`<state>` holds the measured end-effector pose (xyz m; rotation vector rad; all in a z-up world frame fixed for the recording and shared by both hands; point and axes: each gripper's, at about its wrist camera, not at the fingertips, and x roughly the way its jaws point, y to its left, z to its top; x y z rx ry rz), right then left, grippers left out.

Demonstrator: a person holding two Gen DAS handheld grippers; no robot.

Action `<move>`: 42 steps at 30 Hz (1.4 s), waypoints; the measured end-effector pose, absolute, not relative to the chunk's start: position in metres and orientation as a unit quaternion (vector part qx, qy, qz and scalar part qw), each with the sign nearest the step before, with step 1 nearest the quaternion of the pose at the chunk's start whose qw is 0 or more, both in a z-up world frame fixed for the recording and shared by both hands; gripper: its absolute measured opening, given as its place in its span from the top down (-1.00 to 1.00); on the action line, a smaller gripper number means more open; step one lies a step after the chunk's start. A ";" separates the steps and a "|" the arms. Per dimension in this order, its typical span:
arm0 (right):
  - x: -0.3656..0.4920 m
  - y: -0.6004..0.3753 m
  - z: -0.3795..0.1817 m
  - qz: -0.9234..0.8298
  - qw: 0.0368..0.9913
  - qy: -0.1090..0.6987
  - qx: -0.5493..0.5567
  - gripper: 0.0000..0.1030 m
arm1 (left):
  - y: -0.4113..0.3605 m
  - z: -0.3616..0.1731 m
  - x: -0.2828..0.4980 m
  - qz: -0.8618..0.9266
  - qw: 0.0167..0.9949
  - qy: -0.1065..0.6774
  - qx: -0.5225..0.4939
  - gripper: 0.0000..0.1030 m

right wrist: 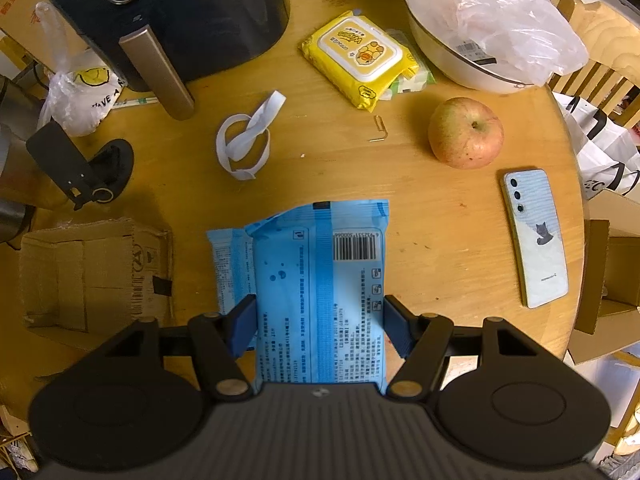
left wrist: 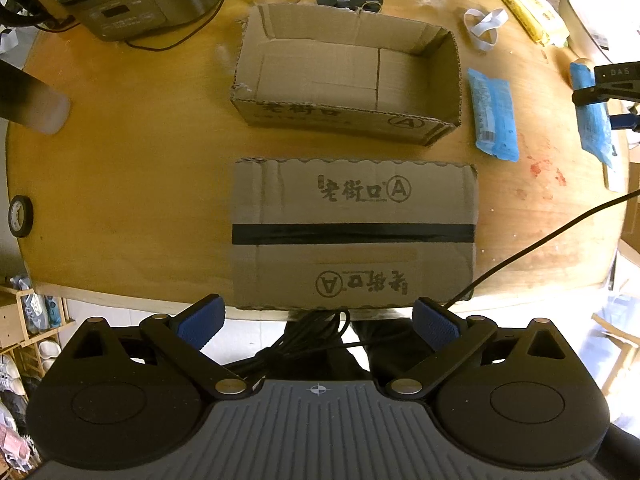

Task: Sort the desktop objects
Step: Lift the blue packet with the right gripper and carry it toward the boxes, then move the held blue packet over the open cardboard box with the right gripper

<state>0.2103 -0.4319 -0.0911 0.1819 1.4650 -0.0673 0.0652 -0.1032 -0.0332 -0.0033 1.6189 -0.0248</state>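
Two blue packs are what I am working with. My right gripper (right wrist: 320,324) has its jaws clenched on one pack (right wrist: 320,288), which runs forward between the pads and looks lifted off the counter (right wrist: 440,240), though I cannot be sure of the height. The second pack (right wrist: 230,268) lies flat just left of those jaws, partly under the held one. My left gripper (left wrist: 318,322) has its jaws released and grasps nothing; it hangs off the counter's near edge.

Ahead of the left jaws sits a closed box (left wrist: 354,232) with a black tape stripe, and beyond it an open box (left wrist: 348,76), which looks bare inside. So I judge the sorting has hardly begun: nothing is boxed yet, one pack is in hand, the other waits. Ahead of the right jaws lie a white strap (right wrist: 250,140) and yellow wipes (right wrist: 360,58), with an apple (right wrist: 465,133) and a phone (right wrist: 534,240) ahead to the right; whether they belong in the sort I cannot tell.

The held pack's near end is hidden behind the gripper body. The far inner corner of the open box is shadowed by its walls. The right view cuts the open box off at the left, so I cannot judge the gap between pack and box.
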 end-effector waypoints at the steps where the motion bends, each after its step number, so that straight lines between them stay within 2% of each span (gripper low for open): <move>1: 0.211 -0.430 -0.091 -0.031 0.739 0.668 0.084 -0.27 | -0.102 -0.033 0.065 -0.012 0.690 0.724 -0.002 -1.00; 42: 0.218 -0.340 -0.094 -0.029 0.746 0.660 0.085 -0.27 | -0.030 -0.041 0.065 -0.008 0.695 0.719 -0.014 -1.00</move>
